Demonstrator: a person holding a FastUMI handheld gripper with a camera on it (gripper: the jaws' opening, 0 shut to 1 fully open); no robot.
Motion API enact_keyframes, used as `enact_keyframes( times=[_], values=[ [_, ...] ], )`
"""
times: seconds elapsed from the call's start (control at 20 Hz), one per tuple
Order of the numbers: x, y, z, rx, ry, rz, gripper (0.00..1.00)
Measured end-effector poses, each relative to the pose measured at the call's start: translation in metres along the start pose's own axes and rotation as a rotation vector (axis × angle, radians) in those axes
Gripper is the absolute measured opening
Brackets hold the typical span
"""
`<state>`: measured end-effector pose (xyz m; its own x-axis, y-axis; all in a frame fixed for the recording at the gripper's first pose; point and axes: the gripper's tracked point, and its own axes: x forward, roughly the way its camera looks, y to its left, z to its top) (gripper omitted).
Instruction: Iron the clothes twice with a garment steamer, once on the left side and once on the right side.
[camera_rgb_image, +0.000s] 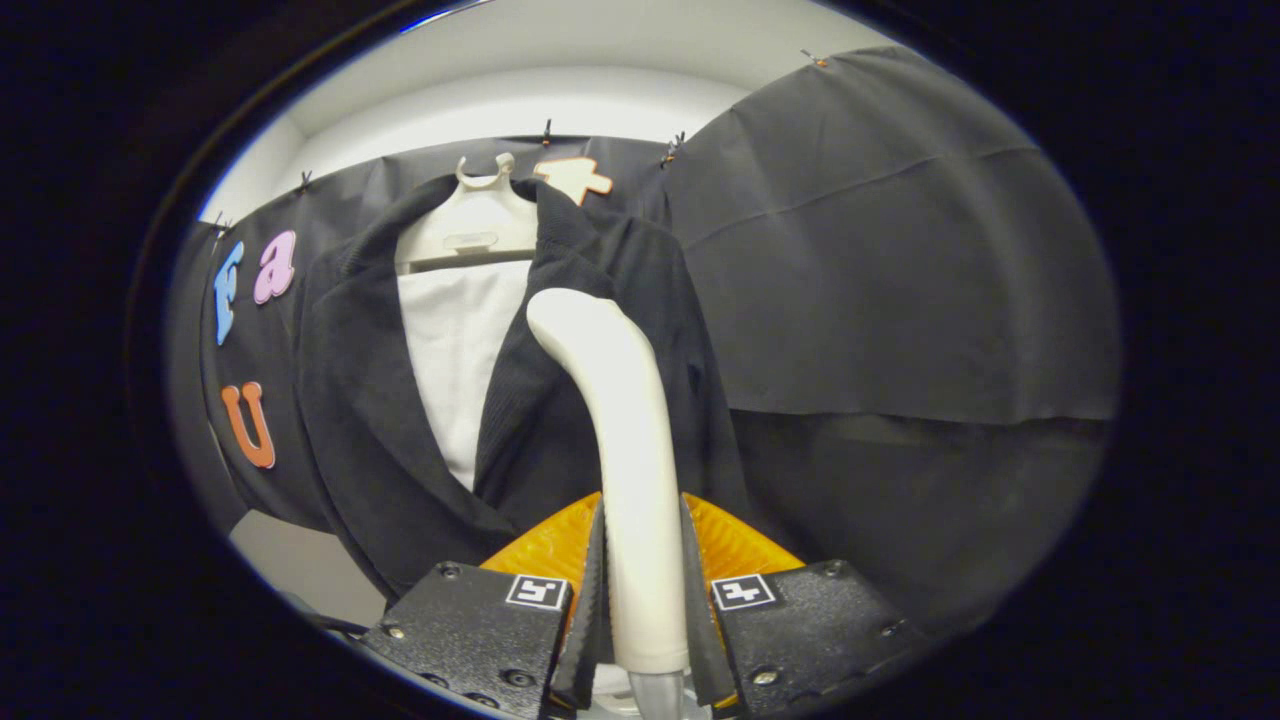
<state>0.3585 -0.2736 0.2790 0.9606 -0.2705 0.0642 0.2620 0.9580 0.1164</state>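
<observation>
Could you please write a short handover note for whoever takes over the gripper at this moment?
Gripper: shut on the garment steamer, both fingers pressing its handle, with the head rising ahead of them.
Clothes: a dark jacket over a white shirt hangs on a white hanger against the booth wall, just beyond the steamer. The steamer head sits at the jacket panel to the right of the shirt opening, near the collar; contact cannot be told.
Done: steamer picked up and brought to the jacket.
Left: which passes are finished cannot be told from this view; confirm both sides get one pass.
</observation>
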Motion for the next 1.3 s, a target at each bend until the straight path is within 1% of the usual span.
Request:
enact_keyframes(
  times=[0.5, 0.7, 1.0, 1.3],
  values=[
    [-0.01, 0.011, -0.055, -0.044, 0.084, 0.004, 0.39],
    [-0.009, 0.009, -0.074, -0.056, 0.112, -0.011, 0.39],
    [-0.01, 0.009, -0.107, -0.052, 0.168, -0.018, 0.39],
    [-0.009, 0.007, -0.129, -0.048, 0.208, -0.03, 0.39]
  ],
)
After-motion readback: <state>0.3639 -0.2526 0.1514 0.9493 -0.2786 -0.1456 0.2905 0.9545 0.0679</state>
